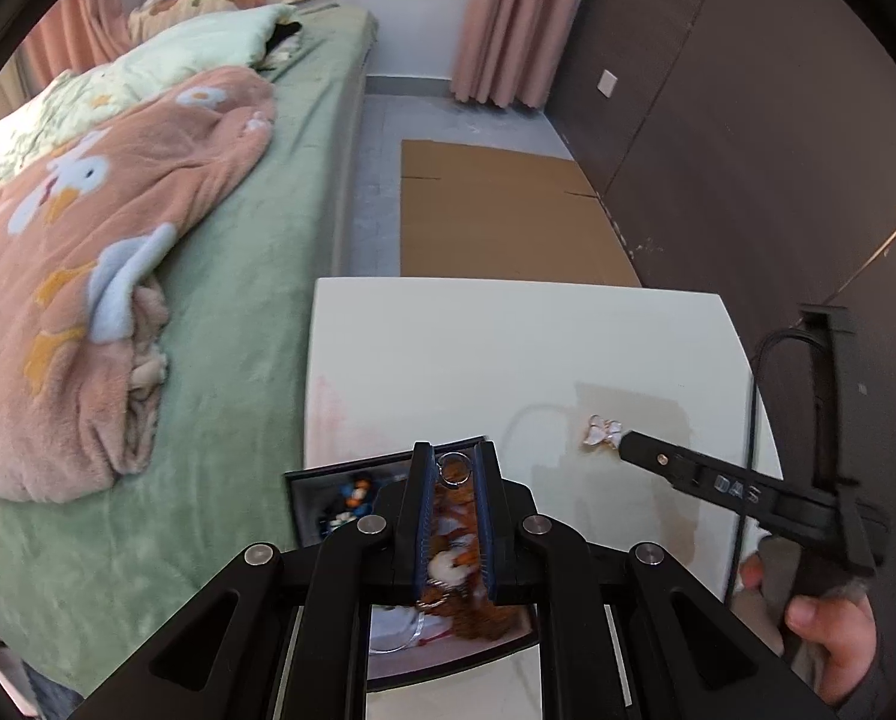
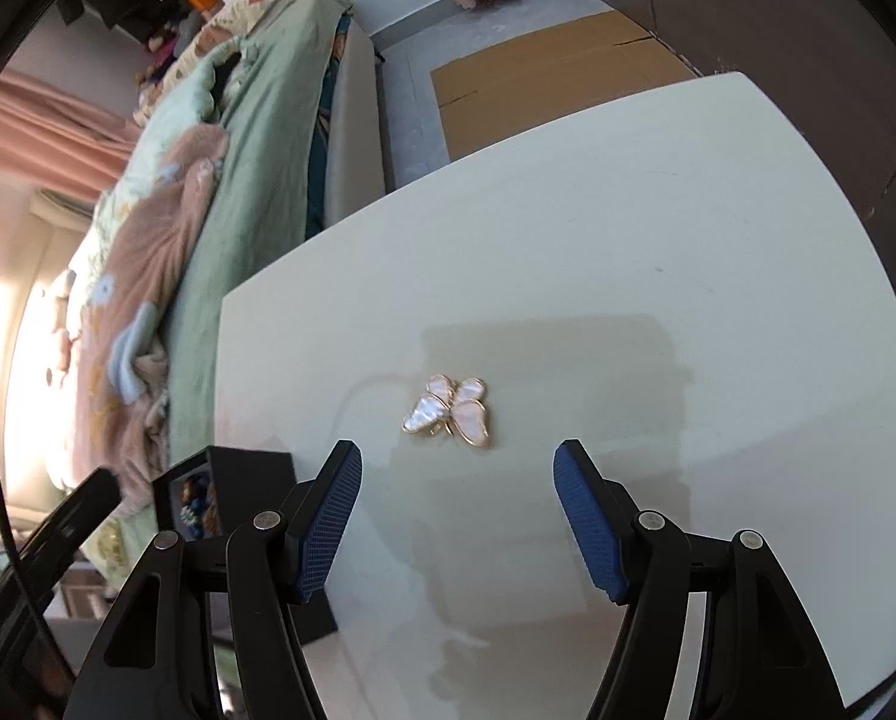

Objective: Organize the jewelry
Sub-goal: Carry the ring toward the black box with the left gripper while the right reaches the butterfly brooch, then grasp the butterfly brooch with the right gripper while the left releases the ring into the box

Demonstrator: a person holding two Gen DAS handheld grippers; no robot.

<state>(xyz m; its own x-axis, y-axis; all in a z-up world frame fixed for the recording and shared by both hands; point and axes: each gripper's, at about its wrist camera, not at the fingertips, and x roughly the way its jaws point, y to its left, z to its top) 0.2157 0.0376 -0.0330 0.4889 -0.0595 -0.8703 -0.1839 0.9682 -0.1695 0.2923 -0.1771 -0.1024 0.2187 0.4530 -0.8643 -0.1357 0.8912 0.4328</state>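
Observation:
My left gripper (image 1: 454,457) is shut on an orange-and-white charm (image 1: 457,564) with a small metal ring (image 1: 451,470) at its upper end. It hangs over an open black jewelry box (image 1: 328,483) with colourful pieces inside, at the near left of the white table (image 1: 448,348). A pearly butterfly brooch (image 2: 451,411) with gold edges lies flat on the table. My right gripper (image 2: 457,450) stands open just short of the brooch, nothing between its blue pads (image 2: 328,516). In the left wrist view the brooch (image 1: 603,431) lies at the tip of the right gripper's finger (image 1: 658,457).
A bed with a green sheet (image 1: 256,312) and a pink blanket (image 1: 88,252) runs along the table's left side. Flat cardboard (image 1: 496,216) lies on the floor beyond the far edge. A dark wall (image 1: 748,120) is on the right. A hand (image 1: 832,630) holds the right gripper.

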